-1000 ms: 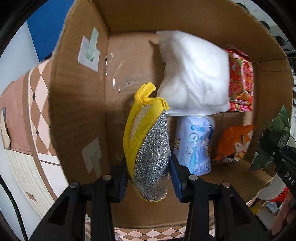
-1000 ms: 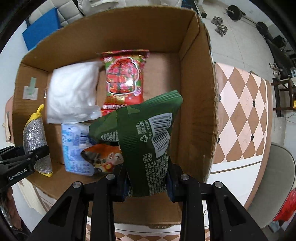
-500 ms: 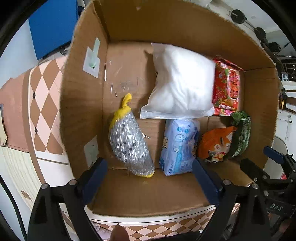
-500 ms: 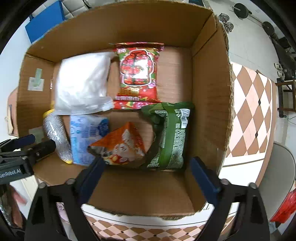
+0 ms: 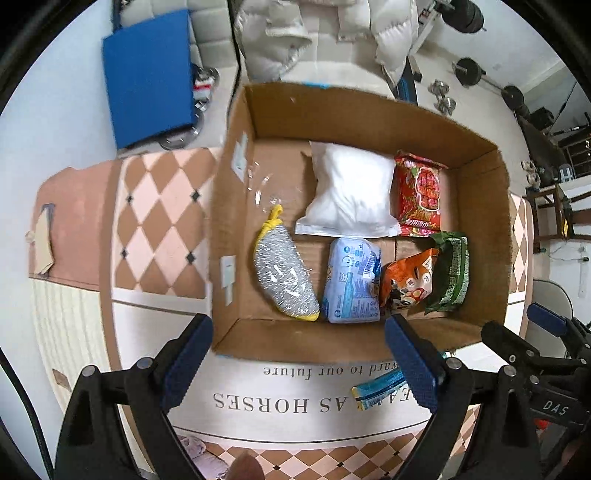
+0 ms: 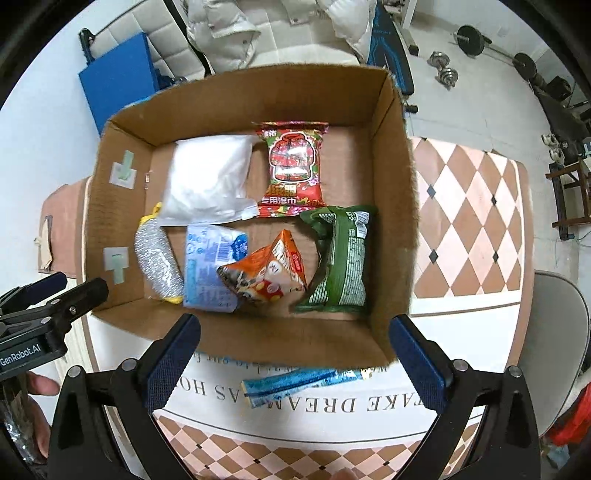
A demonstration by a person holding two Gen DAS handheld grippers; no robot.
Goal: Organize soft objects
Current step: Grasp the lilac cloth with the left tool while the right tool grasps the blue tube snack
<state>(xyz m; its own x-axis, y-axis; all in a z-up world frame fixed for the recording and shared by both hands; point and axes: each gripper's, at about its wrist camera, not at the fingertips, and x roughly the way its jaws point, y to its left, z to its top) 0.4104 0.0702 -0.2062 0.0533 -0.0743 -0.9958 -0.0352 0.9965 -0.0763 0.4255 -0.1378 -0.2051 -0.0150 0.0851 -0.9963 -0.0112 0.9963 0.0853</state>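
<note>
An open cardboard box (image 5: 343,107) (image 6: 395,206) holds a silver and yellow scrubber (image 5: 284,273) (image 6: 157,262), a white bag (image 5: 351,195) (image 6: 208,184), a red packet (image 5: 421,195) (image 6: 293,166), a blue packet (image 5: 352,282) (image 6: 208,269), an orange packet (image 5: 408,280) (image 6: 267,271) and a green packet (image 5: 450,269) (image 6: 343,258). My left gripper (image 5: 299,365) is open and empty above the box's near edge. My right gripper (image 6: 293,365) is open and empty, also above the near edge. A blue wrapper (image 6: 303,382) (image 5: 380,384) lies on the table in front of the box.
The box stands on a table with a checkered, lettered cloth (image 6: 469,218) (image 5: 155,221). A blue mat (image 5: 147,77), a white jacket (image 6: 266,26) and dumbbells (image 5: 443,98) lie on the floor behind. A grey chair (image 6: 557,343) is at the right.
Both grippers let go of the scrubber and the green packet into the box, opened wide, then pulled back and up from the box.
</note>
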